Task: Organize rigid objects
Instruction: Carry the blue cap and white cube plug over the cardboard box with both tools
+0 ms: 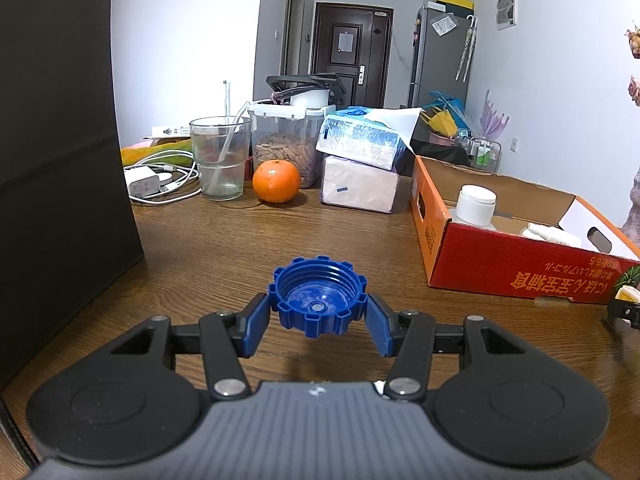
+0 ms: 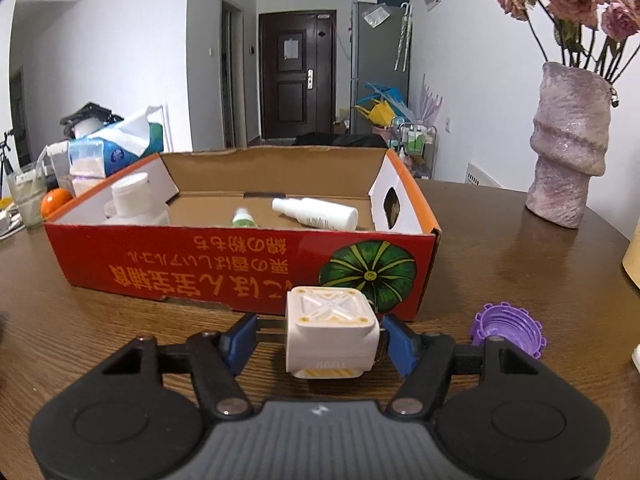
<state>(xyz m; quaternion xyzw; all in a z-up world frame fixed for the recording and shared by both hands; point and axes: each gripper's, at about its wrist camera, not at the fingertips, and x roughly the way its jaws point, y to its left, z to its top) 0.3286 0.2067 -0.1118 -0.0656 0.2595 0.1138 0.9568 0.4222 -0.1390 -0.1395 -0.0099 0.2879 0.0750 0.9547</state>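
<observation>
— Blue cap (image 1: 319,299) sits right at the tips of my left gripper (image 1: 319,320), open side up, ribbed rim against both pads. It looks raised off the wooden table (image 1: 224,248), so I'd say my left jaws are clenched on it.

— And the other side?

— My right gripper (image 2: 320,340) has the white cube (image 2: 332,334) between its fingers, but there's a clear gap on the left pad; the right one is hidden behind the cube. Jaws spread, not pinching, as far as I can see. The cube seems to rest on the table, just in front of the red cardboard box (image 2: 240,264).

— How will they handle?

— Both look like hard plastic: stiff, light, not fragile. The cap's notched rim should give my pads good purchase across its width. The cube is smooth-sided, so I'd judge it slippery; I'd take it square on two opposite flat faces, low and centred, so it doesn't twist out.

— Where do they go?

— Likely the box, where a white jar (image 2: 130,200), a spray bottle (image 2: 316,212) and a small green bottle (image 2: 244,218) already lie. A purple cap (image 2: 508,332) waits on the table to my right.
</observation>
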